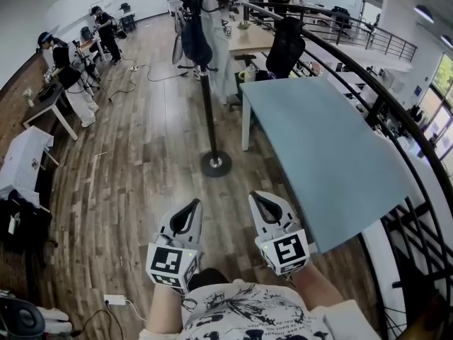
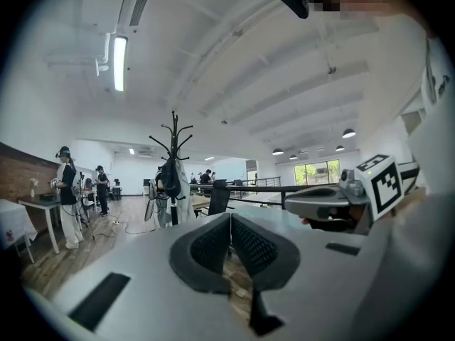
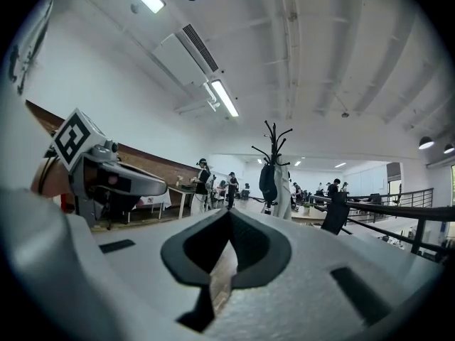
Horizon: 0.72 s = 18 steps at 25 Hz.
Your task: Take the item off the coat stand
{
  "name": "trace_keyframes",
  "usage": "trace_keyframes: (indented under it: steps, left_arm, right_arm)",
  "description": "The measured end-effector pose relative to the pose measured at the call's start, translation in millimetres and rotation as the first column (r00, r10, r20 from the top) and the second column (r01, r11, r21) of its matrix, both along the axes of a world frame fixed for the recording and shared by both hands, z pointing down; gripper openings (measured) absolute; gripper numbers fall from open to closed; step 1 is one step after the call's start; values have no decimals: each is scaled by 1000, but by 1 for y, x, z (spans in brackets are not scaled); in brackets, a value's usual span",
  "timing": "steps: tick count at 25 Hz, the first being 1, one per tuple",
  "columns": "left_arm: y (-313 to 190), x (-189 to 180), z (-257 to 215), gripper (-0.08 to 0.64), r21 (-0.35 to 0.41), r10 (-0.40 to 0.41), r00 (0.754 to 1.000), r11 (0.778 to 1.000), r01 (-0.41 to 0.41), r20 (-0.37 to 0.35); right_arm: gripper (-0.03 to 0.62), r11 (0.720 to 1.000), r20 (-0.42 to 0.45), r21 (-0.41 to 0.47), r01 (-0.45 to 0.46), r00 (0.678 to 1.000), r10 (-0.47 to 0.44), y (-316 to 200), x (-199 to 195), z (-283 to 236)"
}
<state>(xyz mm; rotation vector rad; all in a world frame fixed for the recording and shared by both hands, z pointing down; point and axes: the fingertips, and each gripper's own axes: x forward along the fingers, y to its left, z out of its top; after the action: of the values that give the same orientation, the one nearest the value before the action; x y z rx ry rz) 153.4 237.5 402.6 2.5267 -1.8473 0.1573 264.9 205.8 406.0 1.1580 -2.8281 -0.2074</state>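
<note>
A black coat stand (image 1: 207, 83) rises from a round base (image 1: 216, 164) on the wood floor, well ahead of me. A dark bag (image 1: 194, 42) and a pale garment (image 1: 218, 44) hang from its upper hooks. The stand also shows in the left gripper view (image 2: 173, 172) and the right gripper view (image 3: 271, 169), far off. My left gripper (image 1: 195, 206) and right gripper (image 1: 255, 197) are held low near my body, side by side. Both are shut with nothing between the jaws.
A light blue table (image 1: 322, 147) stands to the right of the stand, with a black railing (image 1: 396, 126) beyond it. An office chair (image 1: 284, 44) sits behind the table. People (image 1: 67, 69) work at desks at far left. Cables (image 1: 117, 83) lie on the floor.
</note>
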Motion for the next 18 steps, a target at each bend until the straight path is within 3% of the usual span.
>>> trace_keyframes:
  steps: [10,18]
  left_arm:
    - [-46,-45,17,5,-41,-58,998,998,56,-35]
    - [-145,-122,21,5,-29,-41,999,999,40,-25]
  right_arm:
    - [-7,998,-20,-47,30,999,-31,-57,-39,25]
    - [-6,1000,-37,-26,14,999,-14,-156,-117,24]
